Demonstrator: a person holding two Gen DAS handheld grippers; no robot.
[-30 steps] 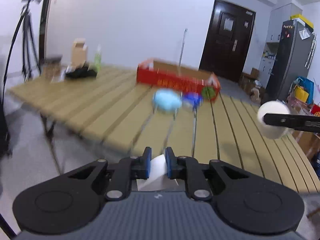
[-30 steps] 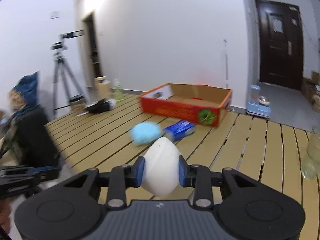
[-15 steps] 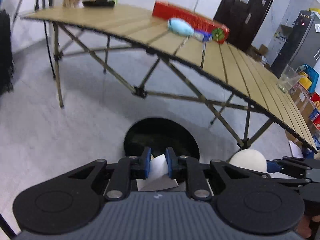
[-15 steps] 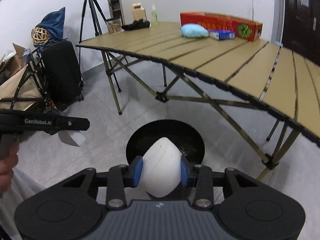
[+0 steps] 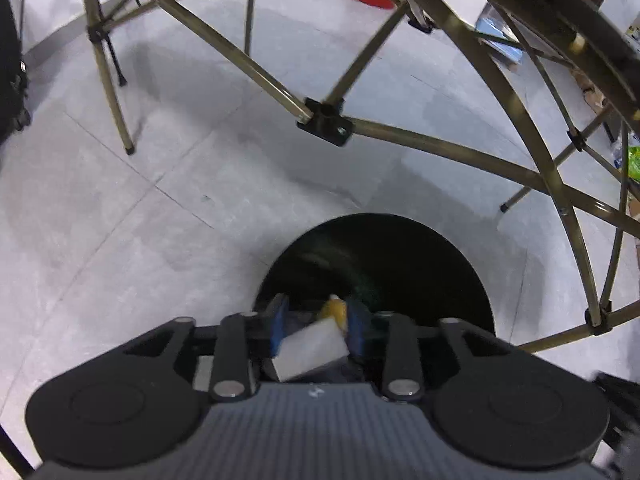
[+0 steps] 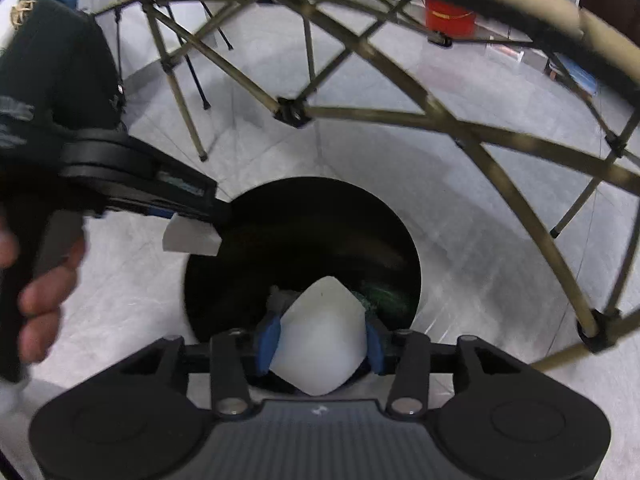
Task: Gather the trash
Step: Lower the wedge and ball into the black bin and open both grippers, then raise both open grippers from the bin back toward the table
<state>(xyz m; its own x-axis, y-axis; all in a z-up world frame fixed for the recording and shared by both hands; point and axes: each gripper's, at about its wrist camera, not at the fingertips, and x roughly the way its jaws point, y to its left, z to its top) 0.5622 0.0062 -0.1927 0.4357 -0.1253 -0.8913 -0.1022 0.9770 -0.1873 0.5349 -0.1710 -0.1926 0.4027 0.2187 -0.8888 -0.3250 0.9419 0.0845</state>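
Left gripper (image 5: 316, 326): my jaws are opening over the black bin (image 5: 472, 280) — a white paper scrap (image 5: 310, 348) lies tilted between my blue pads, against the right one and clear of the left, so my grip on it is gone.
Right gripper (image 6: 318, 338): my jaws are opening too, with a white cone-shaped cup (image 6: 322, 340) filling the gap; both pads still look to touch its sides.
Bin: round, dark inside, standing on the grey tile floor (image 5: 120, 220) just in front of the folding table's legs (image 5: 320, 118). Some rubbish lies in it, too dim to name.
Seen from the right: my left gripper hangs at the bin's left rim — the scrap under it, a hand (image 6: 44, 296) on the handle.
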